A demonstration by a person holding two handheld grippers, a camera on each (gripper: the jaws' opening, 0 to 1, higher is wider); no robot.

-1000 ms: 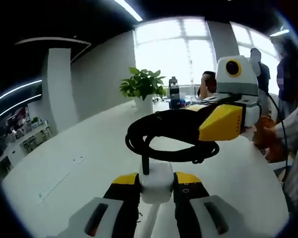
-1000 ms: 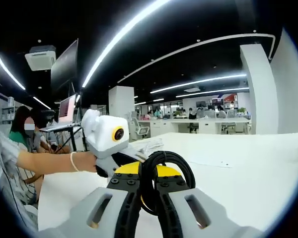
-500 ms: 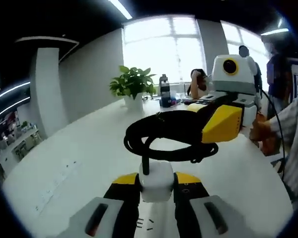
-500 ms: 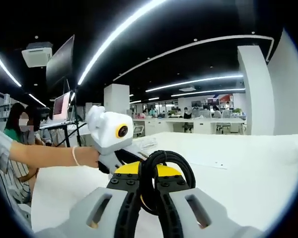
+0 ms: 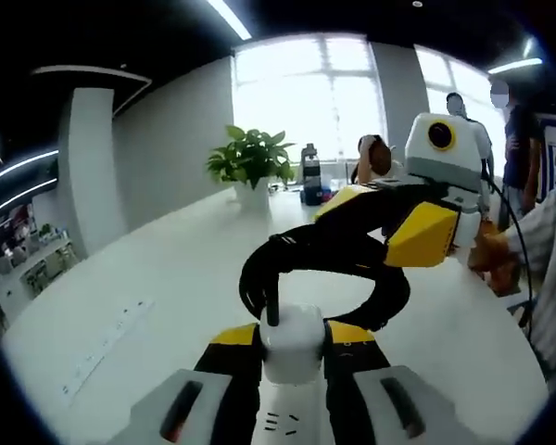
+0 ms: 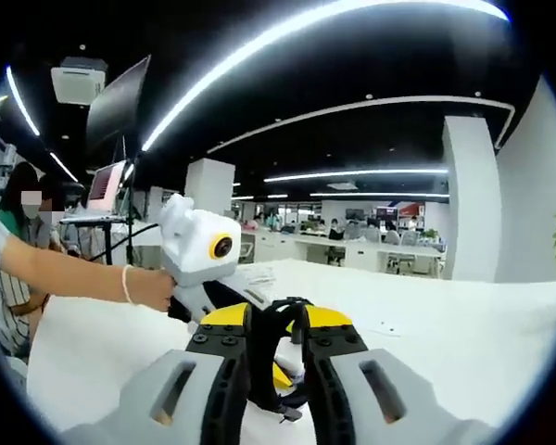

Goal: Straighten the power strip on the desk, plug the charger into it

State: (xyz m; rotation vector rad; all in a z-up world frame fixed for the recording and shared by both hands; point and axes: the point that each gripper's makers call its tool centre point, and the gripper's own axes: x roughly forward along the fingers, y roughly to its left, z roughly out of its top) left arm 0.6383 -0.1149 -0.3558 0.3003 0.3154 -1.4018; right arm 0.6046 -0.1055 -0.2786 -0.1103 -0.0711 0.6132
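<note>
- Left gripper view: the left tool (image 5: 292, 345) clamps the white charger (image 5: 292, 338), held above the desk (image 5: 167, 278); its black cable (image 5: 329, 264) loops up to the right tool (image 5: 417, 232).
- Right gripper view adds the right tool (image 6: 276, 357) closed on that cable (image 6: 276, 366), and the person's hand (image 6: 153, 287) behind the left tool (image 6: 204, 255).
- Risk, judged: both tools pulling apart could strain the cable or twist the charger loose.
- Power strip (image 5: 107, 338): probably the faint strip on the desk, left of the charger.

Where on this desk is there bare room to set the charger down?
Bare desk runs between the left tongs and the potted plant. Crowded: the black cable loops over the charger, and bottles stand beside the plant.
</note>
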